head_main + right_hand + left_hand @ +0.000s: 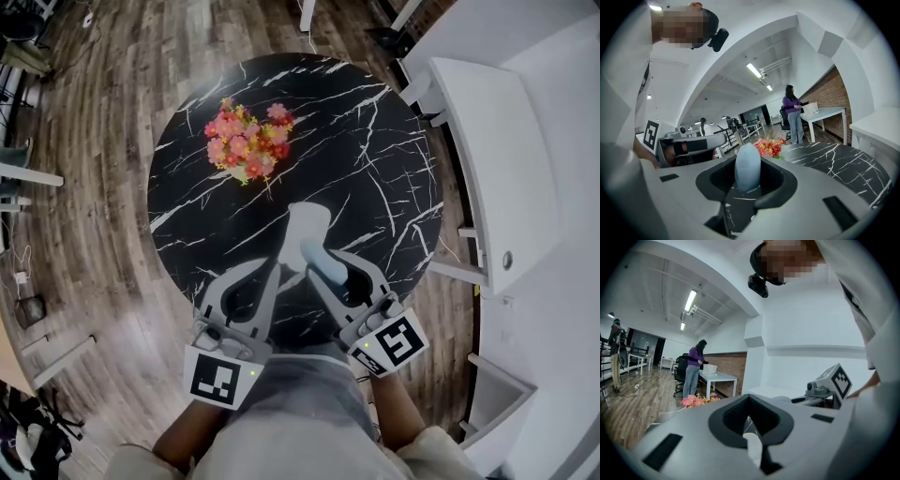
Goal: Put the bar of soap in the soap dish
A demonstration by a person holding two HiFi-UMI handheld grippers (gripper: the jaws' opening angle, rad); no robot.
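A pale blue bar of soap (321, 261) (747, 166) stands upright between the jaws of my right gripper (328, 274) (746, 185), which is shut on it just above the black marble table (375, 141). The white soap dish (307, 223) lies at the table's near middle, just ahead of the soap. My left gripper (281, 267) (752, 441) meets the dish's near left corner. In the left gripper view a white strip of the dish (751, 448) sits pinched in the narrow gap between its jaws. Both grippers sit side by side, tips nearly touching.
A bunch of pink and red flowers (248, 141) (768, 146) lies on the far left of the round table. A white counter (497, 169) runs along the right. Wood floor surrounds the table. A person in purple (792, 119) stands at a distant white desk.
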